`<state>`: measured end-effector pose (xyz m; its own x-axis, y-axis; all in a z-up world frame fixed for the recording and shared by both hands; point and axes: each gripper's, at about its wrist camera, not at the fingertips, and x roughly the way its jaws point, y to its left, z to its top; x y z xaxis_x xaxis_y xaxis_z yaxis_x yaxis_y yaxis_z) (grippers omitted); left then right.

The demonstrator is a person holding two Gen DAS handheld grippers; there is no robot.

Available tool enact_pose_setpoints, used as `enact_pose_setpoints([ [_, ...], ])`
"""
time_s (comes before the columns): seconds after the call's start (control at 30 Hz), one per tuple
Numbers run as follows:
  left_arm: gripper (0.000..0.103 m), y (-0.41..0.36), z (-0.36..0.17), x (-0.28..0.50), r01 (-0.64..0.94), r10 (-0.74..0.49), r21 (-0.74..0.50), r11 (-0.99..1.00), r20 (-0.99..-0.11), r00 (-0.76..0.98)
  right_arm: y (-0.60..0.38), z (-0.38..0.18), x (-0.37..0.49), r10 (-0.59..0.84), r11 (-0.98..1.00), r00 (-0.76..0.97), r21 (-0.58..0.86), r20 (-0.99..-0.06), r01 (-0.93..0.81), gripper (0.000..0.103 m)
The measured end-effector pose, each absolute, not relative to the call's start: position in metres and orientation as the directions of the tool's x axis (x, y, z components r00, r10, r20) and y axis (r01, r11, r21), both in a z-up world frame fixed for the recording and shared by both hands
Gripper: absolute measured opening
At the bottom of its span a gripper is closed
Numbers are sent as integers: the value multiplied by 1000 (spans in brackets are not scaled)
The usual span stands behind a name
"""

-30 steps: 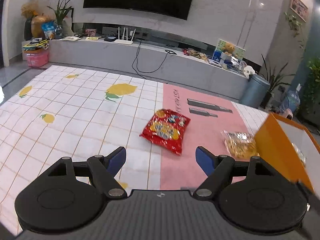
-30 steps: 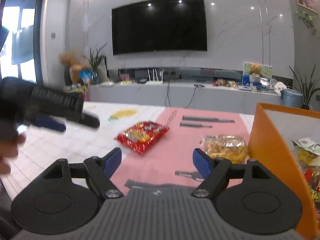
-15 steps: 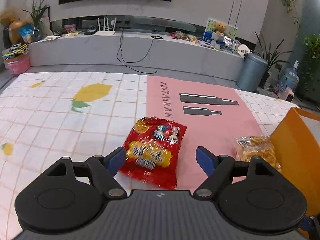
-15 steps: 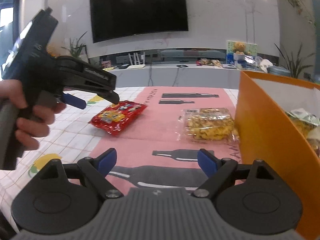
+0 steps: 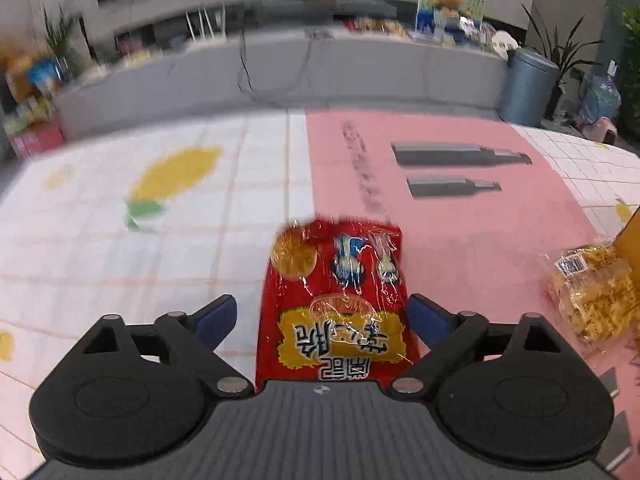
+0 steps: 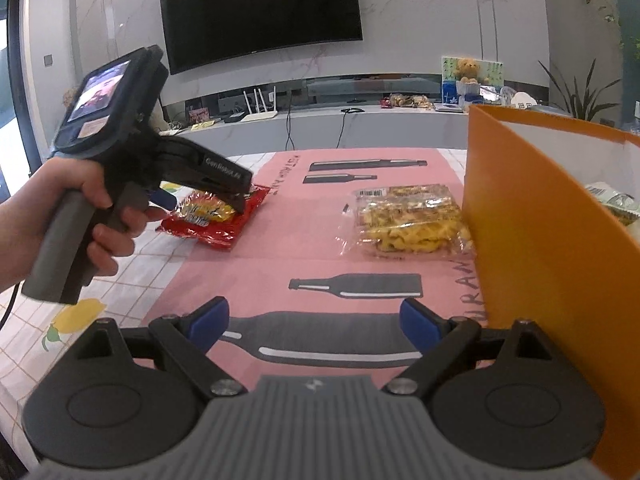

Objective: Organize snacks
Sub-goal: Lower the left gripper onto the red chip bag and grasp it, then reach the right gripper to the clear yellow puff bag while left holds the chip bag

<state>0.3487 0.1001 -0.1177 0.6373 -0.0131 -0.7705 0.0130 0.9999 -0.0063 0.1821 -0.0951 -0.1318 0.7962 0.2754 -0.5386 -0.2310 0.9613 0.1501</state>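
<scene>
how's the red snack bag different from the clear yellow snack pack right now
The red snack bag is opaque with printed graphics; the yellow snack pack is clear, its contents showing. The red snack bag lies between the open fingers of the left gripper; no gripper is at the yellow snack pack. The yellow snack pack sits against the orange box; the red snack bag lies apart from it. Both rest flat on the tablecloth.

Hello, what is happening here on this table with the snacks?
A person holds a gripper in each hand and is sorting snacks. The left gripper is open around a red snack bag lying on the table, not yet closed on it. The right gripper is open and holds nothing. A clear bag of yellow snacks lies beside the orange box, which already has some packets inside.
</scene>
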Motion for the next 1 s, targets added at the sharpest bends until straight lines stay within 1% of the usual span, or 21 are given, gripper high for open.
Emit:
enact_pose_setpoints([
  [0.07, 103, 104, -127, 351, 24, -55, -51, 998, -781, 623, -95, -133, 182, 272, 962, 795, 145, -542, -230, 90],
  [0.1, 103, 104, -128, 350, 35, -51, -38, 999, -776, 628, -95, -133, 182, 272, 962, 794, 145, -543, -230, 90],
  [0.17, 103, 99, -130, 348, 44, -7, 27, 999, -768, 640, -95, -132, 182, 272, 962, 795, 150, -543, -227, 90],
  [0.27, 101, 103, -128, 343, 31, -20, 0, 1000, -753, 658, -95, -132, 184, 272, 962, 796, 151, -541, -227, 90],
  [0.3, 89, 103, -126, 342, 23, -15, 1, 1000, -747, 665, -95, -132, 184, 272, 962, 796, 149, -540, -228, 90],
  [0.4, 84, 106, -123, 335, 7, -2, 3, 1000, -748, 664, -94, -130, 183, 275, 962, 798, 148, -536, -231, 90],
  [0.53, 84, 110, -122, 320, -16, 16, 7, 1000, -752, 659, -93, -125, 181, 282, 959, 805, 147, -522, -240, 90],
  [0.73, 84, 115, -112, 281, -92, 56, -2, 996, -777, 627, -91, -116, 177, 310, 951, 806, 162, -504, -264, 90],
  [0.83, 84, 113, -105, 257, -120, 67, -8, 993, -790, 610, -91, -112, 176, 293, 956, 805, 154, -515, -249, 90],
  [0.93, 84, 111, -91, 224, -116, 36, -50, 992, -773, 634, -97, -108, 177, 308, 950, 799, 208, -517, -231, 90],
  [1.0, 84, 110, -81, 204, -109, 18, -69, 992, -765, 644, -97, -104, 175, 303, 953, 801, 188, -516, -240, 90],
])
